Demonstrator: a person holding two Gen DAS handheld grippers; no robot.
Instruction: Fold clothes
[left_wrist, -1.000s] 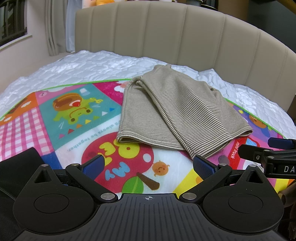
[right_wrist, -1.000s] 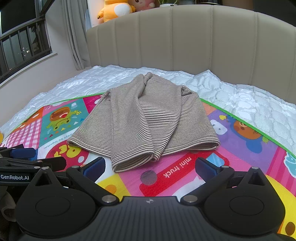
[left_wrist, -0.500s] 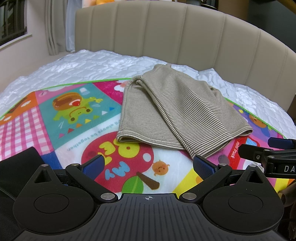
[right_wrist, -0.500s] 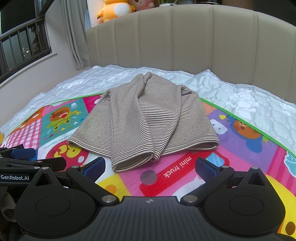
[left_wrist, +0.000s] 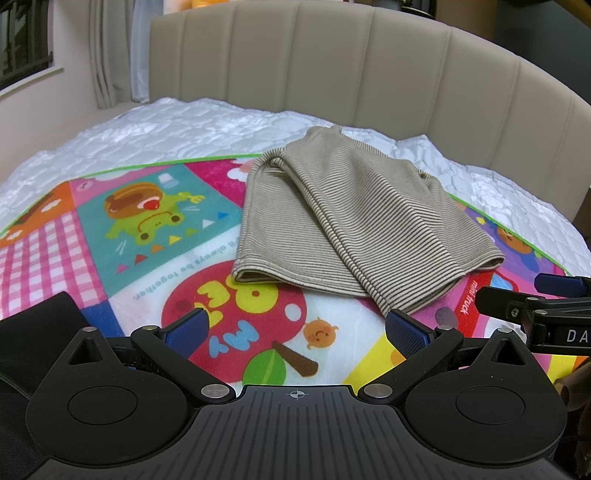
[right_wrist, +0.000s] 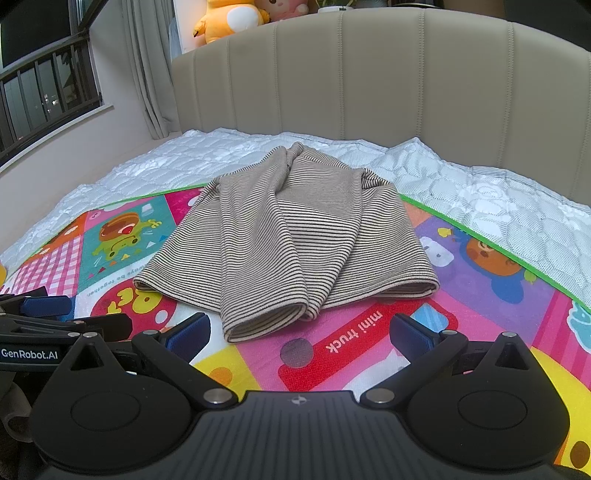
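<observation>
A beige striped garment (left_wrist: 351, 225) lies partly folded on a colourful cartoon mat (left_wrist: 155, 236) on the bed; it also shows in the right wrist view (right_wrist: 288, 240). My left gripper (left_wrist: 297, 328) is open and empty, just short of the garment's near hem. My right gripper (right_wrist: 299, 332) is open and empty, in front of the folded near edge. Each gripper shows at the edge of the other's view: the right one (left_wrist: 535, 306) and the left one (right_wrist: 55, 325).
A white quilted mattress cover (right_wrist: 480, 184) surrounds the mat. A padded beige headboard (right_wrist: 369, 81) stands behind. Plush toys (right_wrist: 229, 18) sit on the ledge above it. A dark cloth (left_wrist: 40, 325) lies at the near left. A window with railings (right_wrist: 37, 88) is at the left.
</observation>
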